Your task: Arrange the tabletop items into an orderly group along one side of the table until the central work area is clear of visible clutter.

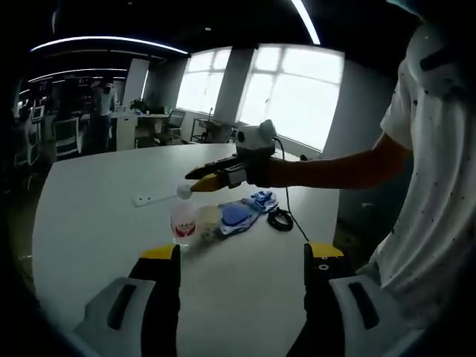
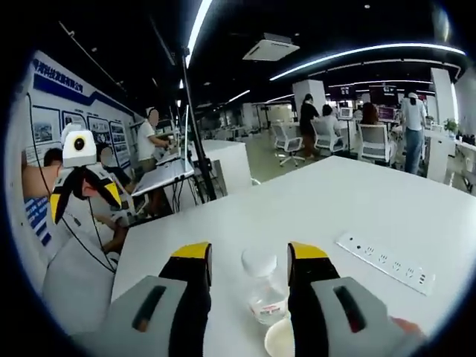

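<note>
A clear plastic bottle (image 1: 184, 221) with a white cap and red label stands on the white table (image 1: 97, 216). In the right gripper view the bottle (image 2: 262, 288) stands between my right gripper's (image 2: 251, 253) open jaws, with a gap on each side. Seen from the left gripper view, that right gripper (image 1: 196, 178) hovers just above the bottle's cap, held out on a person's arm. My left gripper (image 1: 242, 253) is open and holds nothing, short of the bottle. It also appears at the left of the right gripper view as the left gripper (image 2: 83, 199).
Beside the bottle lie a small white round lid (image 1: 208, 216), blue packets (image 1: 239, 216) and a coiled black cable (image 1: 280, 219). A white power strip (image 2: 383, 260) lies farther out on the table. The person (image 1: 431, 186) stands at the table's right edge. Office chairs and people fill the background.
</note>
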A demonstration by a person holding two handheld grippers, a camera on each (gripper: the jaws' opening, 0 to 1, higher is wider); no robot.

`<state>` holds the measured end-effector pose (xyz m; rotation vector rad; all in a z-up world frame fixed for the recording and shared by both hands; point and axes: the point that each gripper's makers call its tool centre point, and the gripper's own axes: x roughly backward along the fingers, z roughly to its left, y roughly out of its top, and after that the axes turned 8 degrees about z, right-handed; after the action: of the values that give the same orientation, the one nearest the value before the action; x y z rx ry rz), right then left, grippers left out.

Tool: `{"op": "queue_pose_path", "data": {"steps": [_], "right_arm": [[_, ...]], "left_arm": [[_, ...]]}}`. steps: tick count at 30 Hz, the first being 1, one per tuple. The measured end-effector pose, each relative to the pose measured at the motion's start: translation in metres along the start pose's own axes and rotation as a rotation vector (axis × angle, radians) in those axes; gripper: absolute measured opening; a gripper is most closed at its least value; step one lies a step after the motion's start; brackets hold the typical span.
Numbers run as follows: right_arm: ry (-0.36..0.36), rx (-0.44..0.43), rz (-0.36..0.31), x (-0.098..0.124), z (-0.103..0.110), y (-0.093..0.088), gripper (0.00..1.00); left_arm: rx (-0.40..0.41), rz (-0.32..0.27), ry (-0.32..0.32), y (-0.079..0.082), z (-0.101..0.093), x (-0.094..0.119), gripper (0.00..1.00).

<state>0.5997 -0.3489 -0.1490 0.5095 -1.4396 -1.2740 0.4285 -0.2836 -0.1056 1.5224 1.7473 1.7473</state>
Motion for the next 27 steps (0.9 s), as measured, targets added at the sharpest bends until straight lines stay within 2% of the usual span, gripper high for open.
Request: {"op": "queue_pose_path", "data": {"steps": [13, 19, 27], "right_arm": [[0.011, 0.009, 0.0, -0.024, -0.003, -0.011, 0.3], [0.01, 0.015, -0.01, -0.025, -0.007, -0.011, 0.22], [0.02, 0.051, -0.003, -0.026, -0.008, -0.01, 0.21]], "left_arm": [[0.015, 0.025, 0.007, -0.004, -0.002, -0.004, 0.68], [0.018, 0.028, 0.01, -0.003, -0.002, -0.006, 0.67], [0.02, 0.036, 0.007, -0.004, -0.002, -0.009, 0.67]]}}
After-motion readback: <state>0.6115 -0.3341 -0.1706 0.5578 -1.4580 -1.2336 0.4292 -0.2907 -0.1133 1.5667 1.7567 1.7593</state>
